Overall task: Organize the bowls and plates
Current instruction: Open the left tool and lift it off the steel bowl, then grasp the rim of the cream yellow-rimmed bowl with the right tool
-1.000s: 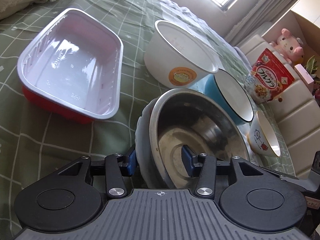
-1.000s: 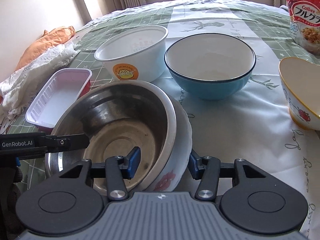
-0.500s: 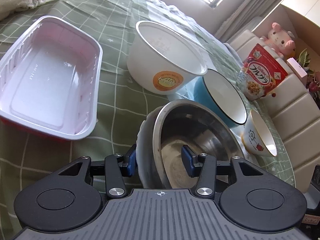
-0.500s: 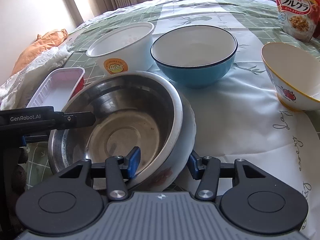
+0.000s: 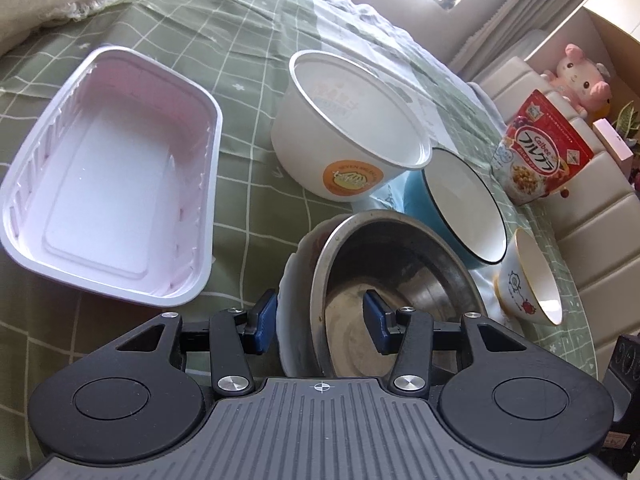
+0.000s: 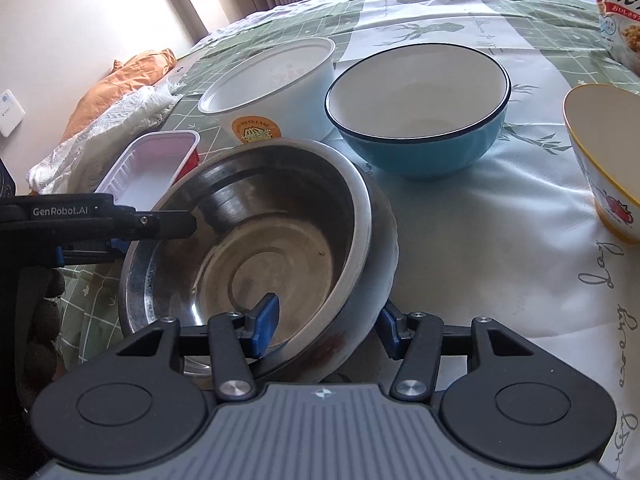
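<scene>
a home dining spot: tablecloth (image 5: 248, 32), cereal bag (image 5: 540, 152), plush pig (image 5: 580, 76), curtains (image 5: 516, 4).

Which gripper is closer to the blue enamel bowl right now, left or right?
Right, as far as these views show. The right gripper grips the steel-and-ceramic bowl stack's rim on the side facing the blue enamel bowl; the left gripper holds the stack's far side.

Steel bowl (image 6: 256, 248) nested in white floral bowl (image 6: 384, 240), tilted; blue bowl (image 6: 420, 120) upright behind.
</scene>
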`<state>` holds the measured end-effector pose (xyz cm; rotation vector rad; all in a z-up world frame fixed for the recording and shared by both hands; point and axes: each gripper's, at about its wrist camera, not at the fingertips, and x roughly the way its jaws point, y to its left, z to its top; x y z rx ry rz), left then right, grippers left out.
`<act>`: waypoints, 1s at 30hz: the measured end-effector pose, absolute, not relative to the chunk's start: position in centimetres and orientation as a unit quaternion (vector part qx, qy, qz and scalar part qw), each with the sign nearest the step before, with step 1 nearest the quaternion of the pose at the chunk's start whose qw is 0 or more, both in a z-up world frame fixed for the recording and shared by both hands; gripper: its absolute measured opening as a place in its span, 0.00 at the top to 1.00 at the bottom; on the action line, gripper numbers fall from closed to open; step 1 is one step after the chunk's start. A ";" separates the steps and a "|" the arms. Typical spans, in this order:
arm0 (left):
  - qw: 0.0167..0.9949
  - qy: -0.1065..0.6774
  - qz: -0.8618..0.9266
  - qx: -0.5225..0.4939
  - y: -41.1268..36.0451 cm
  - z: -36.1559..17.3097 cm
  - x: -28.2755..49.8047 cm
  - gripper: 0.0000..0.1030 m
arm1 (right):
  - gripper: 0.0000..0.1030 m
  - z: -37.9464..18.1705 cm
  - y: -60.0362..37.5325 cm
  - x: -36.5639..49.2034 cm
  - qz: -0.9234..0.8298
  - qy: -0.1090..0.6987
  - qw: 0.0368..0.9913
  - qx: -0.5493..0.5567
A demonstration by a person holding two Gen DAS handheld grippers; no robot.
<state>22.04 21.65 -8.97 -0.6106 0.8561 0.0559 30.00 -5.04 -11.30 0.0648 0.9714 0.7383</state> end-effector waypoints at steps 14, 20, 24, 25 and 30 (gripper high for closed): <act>0.889 0.343 -0.043 -0.301 12.0 -4.0 25.7 0.56 | 0.42 -7.3 -20.6 30.8 0.232 0.328 0.913 0.077; 0.867 0.391 -0.095 -0.293 4.3 -5.9 32.1 0.56 | 0.42 -8.3 -27.6 36.7 0.133 0.337 0.926 0.104; 0.863 0.410 -0.089 -0.280 1.6 -7.8 35.3 0.56 | 0.43 -10.4 -29.4 41.7 0.134 0.367 0.908 0.151; 0.862 0.415 -0.084 -0.280 1.3 -8.3 35.7 0.56 | 0.44 -10.9 -29.3 42.8 0.134 0.373 0.905 0.155; 0.857 0.418 -0.080 -0.290 0.2 -10.4 38.0 0.56 | 0.65 -13.5 -27.8 46.0 0.161 0.413 0.878 0.181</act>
